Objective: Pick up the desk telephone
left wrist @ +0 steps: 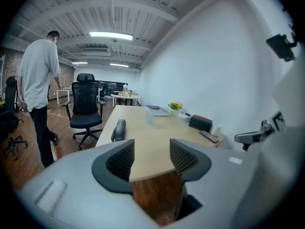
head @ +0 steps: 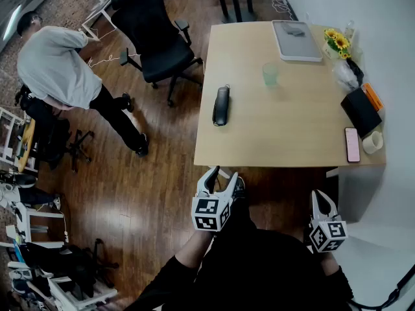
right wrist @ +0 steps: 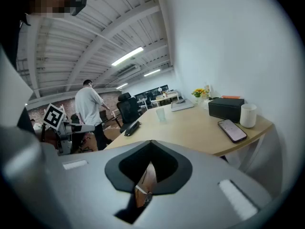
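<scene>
The desk telephone (head: 221, 105) is a dark handset unit lying near the left edge of the light wooden desk (head: 292, 131). It also shows in the left gripper view (left wrist: 118, 130) and the right gripper view (right wrist: 132, 127). My left gripper (head: 220, 177) hangs short of the desk's near edge, below the telephone, open with nothing between its jaws (left wrist: 151, 151). My right gripper (head: 322, 201) is held off the desk's near right corner, shut and empty (right wrist: 151, 144). Neither touches the telephone.
On the desk stand a pale green cup (head: 270, 74), a grey laptop (head: 296, 39), yellow flowers (head: 337, 41), a black box (head: 360, 109), a smartphone (head: 352, 144) and a white mug (head: 373, 142). A black office chair (head: 155, 37) and a person (head: 65, 70) are left of the desk.
</scene>
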